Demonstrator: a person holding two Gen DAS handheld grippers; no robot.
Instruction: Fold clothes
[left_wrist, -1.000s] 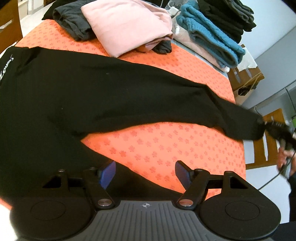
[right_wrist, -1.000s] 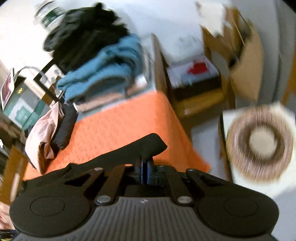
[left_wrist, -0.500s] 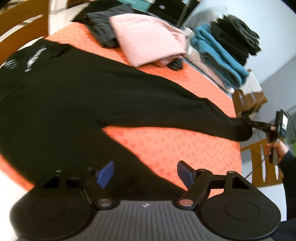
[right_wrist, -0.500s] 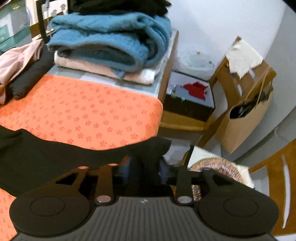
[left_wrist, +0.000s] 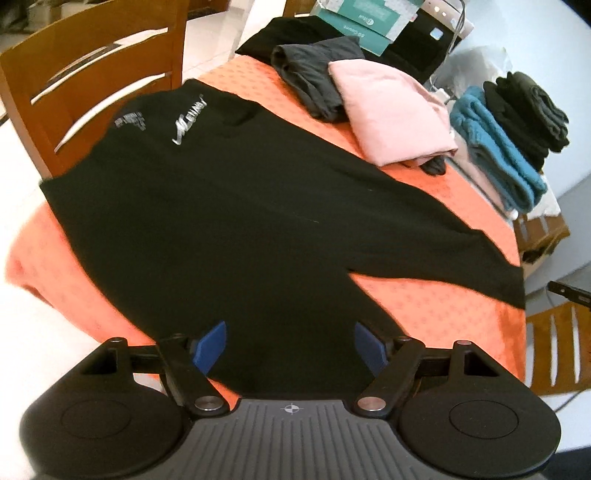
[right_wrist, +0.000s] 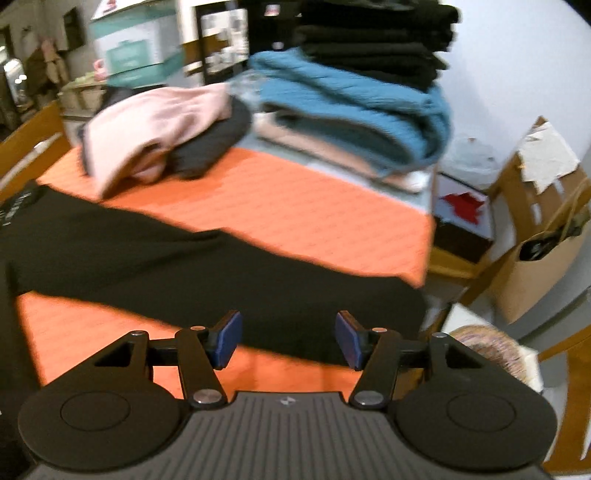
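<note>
A black long-sleeved shirt with a silver logo lies spread flat on the orange tablecloth. One sleeve stretches out toward the table's right edge. My left gripper is open just above the shirt's near hem, holding nothing. In the right wrist view the same sleeve lies flat across the cloth, its cuff at the table corner. My right gripper is open above the cuff end, with nothing between its fingers.
Folded clothes lie at the table's far side: a pink garment, a grey one, and a stack of teal and black knitwear. A wooden chair stands at the left. A paper bag and chair stand beyond the right corner.
My right gripper was shut on the sleeve cuff, pulling it outward; it has let go and the sleeve now lies flat. My left gripper has drawn back and up, showing more of the shirt.
</note>
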